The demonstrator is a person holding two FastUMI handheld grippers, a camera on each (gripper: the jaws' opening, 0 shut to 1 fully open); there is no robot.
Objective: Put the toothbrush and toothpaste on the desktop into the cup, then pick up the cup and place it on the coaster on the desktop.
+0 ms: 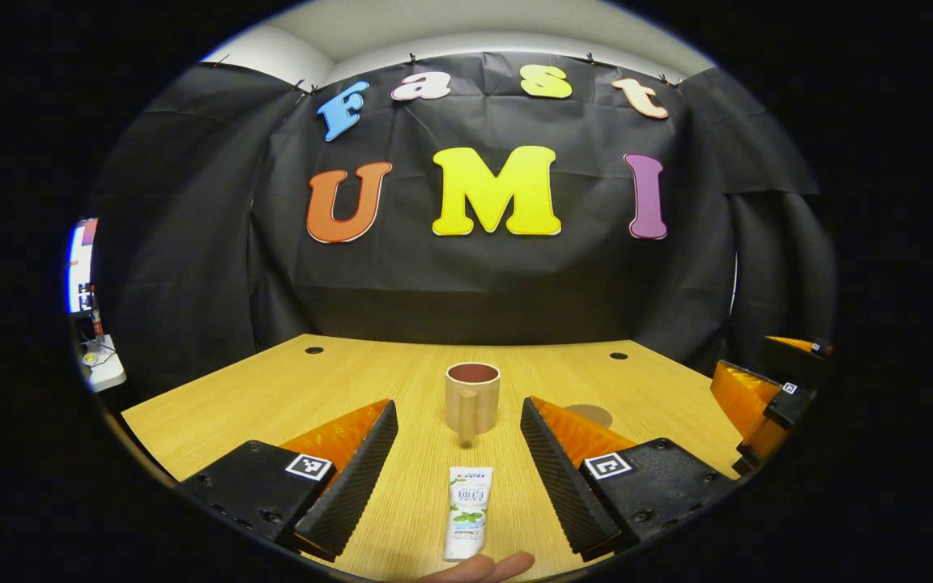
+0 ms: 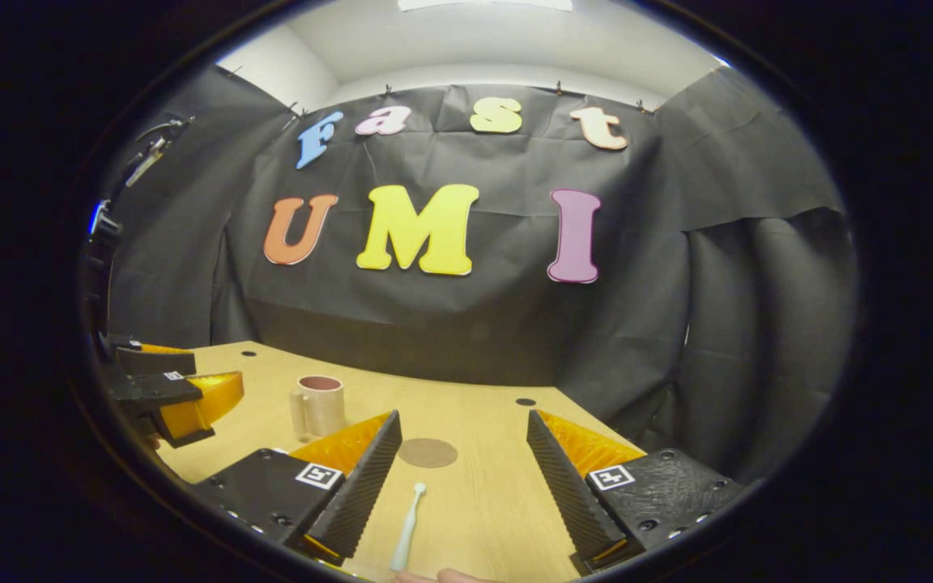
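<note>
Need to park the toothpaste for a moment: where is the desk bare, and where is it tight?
Bare wood lies left of the cup, toward the desk's far-left corner, and right of the coaster toward the right edge. It is tight along the middle: the toothpaste, the cup, the coaster and the toothbrush.

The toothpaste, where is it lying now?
In the left gripper view, the toothpaste lies flat on the desktop between the left tongs' open fingers, just nearer than the cup.
</note>
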